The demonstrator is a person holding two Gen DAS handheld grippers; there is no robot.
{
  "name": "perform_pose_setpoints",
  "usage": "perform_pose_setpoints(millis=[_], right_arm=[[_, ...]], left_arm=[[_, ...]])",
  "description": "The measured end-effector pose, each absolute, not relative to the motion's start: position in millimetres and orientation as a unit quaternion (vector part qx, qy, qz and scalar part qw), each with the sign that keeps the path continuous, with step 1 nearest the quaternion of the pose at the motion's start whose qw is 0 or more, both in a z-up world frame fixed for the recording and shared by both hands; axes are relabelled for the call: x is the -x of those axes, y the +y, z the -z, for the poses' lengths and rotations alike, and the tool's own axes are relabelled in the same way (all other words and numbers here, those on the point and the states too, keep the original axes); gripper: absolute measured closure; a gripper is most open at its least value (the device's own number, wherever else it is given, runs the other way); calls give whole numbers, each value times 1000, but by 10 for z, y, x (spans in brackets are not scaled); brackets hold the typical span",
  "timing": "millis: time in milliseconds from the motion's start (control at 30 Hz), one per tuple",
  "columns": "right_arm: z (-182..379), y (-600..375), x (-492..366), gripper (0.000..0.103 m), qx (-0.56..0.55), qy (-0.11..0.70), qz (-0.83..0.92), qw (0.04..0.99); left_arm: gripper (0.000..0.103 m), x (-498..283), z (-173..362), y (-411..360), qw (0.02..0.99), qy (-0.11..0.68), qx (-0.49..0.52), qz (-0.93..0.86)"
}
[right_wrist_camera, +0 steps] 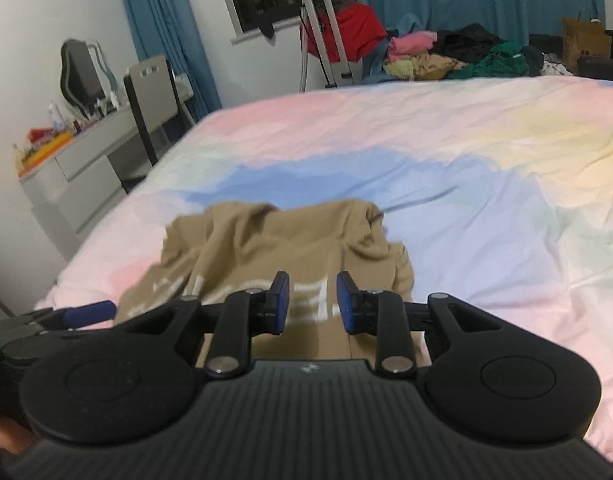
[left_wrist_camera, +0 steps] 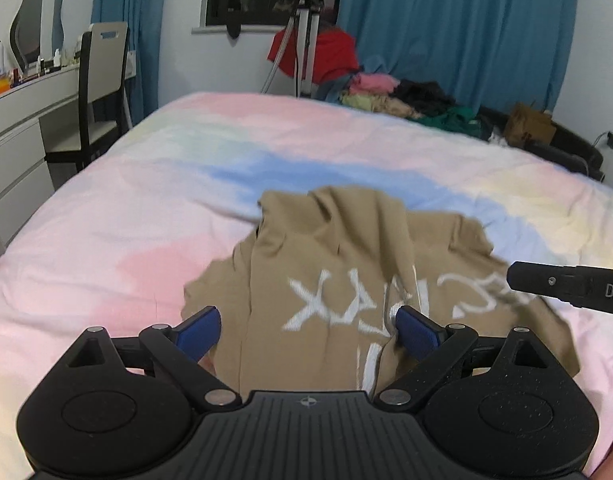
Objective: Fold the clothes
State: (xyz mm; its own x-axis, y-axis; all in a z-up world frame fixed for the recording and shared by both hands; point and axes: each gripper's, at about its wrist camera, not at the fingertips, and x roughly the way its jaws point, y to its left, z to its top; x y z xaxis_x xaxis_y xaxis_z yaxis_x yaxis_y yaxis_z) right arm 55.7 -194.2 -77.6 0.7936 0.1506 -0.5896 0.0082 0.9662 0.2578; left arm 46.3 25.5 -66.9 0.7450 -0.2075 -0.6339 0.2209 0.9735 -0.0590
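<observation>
A tan T-shirt [left_wrist_camera: 346, 264] with white lettering lies crumpled on the pastel bedsheet [left_wrist_camera: 106, 240], its near hem toward me. My left gripper [left_wrist_camera: 308, 326] is wide open just above the shirt's near edge, blue pads on either side of the cloth. The right gripper's finger [left_wrist_camera: 566, 288] shows at the right of the left wrist view. In the right wrist view the same shirt [right_wrist_camera: 282, 240] lies below my right gripper [right_wrist_camera: 312, 300], which is open with a narrower gap and holds nothing. The left gripper's blue pad [right_wrist_camera: 90, 312] shows at the far left.
A pile of mixed clothes [left_wrist_camera: 394, 96] lies at the far edge of the bed, beside a tripod [left_wrist_camera: 302, 40] draped with red cloth. A dresser and chair [left_wrist_camera: 102, 80] stand to the left. Blue curtains hang behind. A brown paper bag [right_wrist_camera: 586, 40] sits at the far right.
</observation>
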Motion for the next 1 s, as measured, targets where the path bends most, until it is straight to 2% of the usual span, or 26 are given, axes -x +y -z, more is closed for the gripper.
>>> perform_pose_setpoints(millis=[167, 333, 533, 833, 900, 967, 1000], right_arm=[[1022, -1904, -688, 70, -119, 353, -29, 928], [1065, -1894, -706, 70, -121, 354, -26, 927], [1072, -1927, -702, 70, -132, 356, -26, 925], [1042, -1956, -702, 69, -148, 365, -22, 919], [1035, -1952, -704, 60, -151, 364, -28, 919], [1027, -1940, -700, 38, -156, 362, -39, 918], [1017, -1921, -694, 33, -155, 360, -43, 919]], left_arm=[[5, -476, 727, 272, 930, 350, -9, 109], [5, -342, 632, 328, 926, 363, 16, 105], [6, 31, 514, 441, 899, 390, 125, 156], [6, -121, 938, 687, 810, 457, 309, 200], [7, -237, 1128, 794, 781, 474, 360, 188], [7, -296, 1211, 897, 764, 466, 409, 179], [7, -303, 1226, 930, 761, 458, 424, 175]])
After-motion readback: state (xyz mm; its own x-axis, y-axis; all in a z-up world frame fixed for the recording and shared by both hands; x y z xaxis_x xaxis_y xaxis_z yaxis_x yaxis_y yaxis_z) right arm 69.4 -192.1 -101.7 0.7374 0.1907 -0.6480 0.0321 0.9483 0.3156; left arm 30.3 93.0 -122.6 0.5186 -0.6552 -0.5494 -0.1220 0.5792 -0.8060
